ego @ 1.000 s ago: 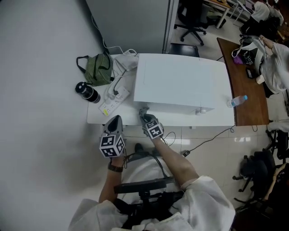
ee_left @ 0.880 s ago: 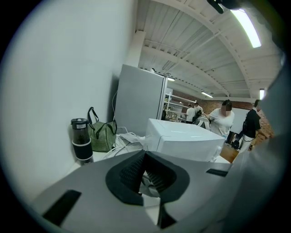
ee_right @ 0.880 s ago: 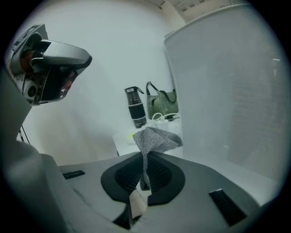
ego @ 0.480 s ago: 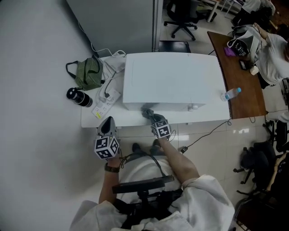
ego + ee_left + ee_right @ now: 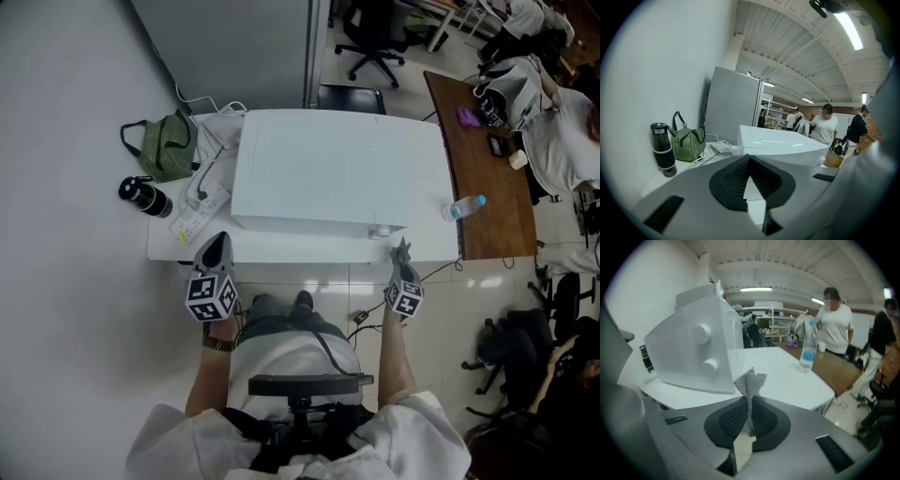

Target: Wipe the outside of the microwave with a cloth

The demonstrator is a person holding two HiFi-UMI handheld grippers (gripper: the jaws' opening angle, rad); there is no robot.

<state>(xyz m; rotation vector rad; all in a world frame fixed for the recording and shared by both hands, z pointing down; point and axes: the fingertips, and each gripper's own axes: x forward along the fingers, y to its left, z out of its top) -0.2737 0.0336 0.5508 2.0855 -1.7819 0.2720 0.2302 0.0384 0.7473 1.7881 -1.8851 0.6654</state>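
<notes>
The white microwave (image 5: pixel 328 169) stands on a white table (image 5: pixel 281 248). My right gripper (image 5: pixel 403 261) is shut on a grey mesh cloth (image 5: pixel 402 248), just off the microwave's front right corner, over the table's front edge. In the right gripper view the cloth (image 5: pixel 750 380) sticks up from the shut jaws, a little in front of the microwave face (image 5: pixel 684 357) with its two knobs, not touching it. My left gripper (image 5: pixel 216 246) hangs shut and empty at the table's front left edge. The left gripper view shows the microwave (image 5: pixel 783 145) ahead to the right.
A green striped bag (image 5: pixel 164 145), a black bottle (image 5: pixel 141 195) and a power strip (image 5: pixel 192 217) with cables lie left of the microwave. A water bottle (image 5: pixel 464 206) stands at the table's right end beside a brown desk (image 5: pixel 478 159). Office chairs and people are beyond.
My right gripper has carried the cloth to the right along the microwave's front, from its left part to the right corner. The left gripper has stayed at the front left edge.
</notes>
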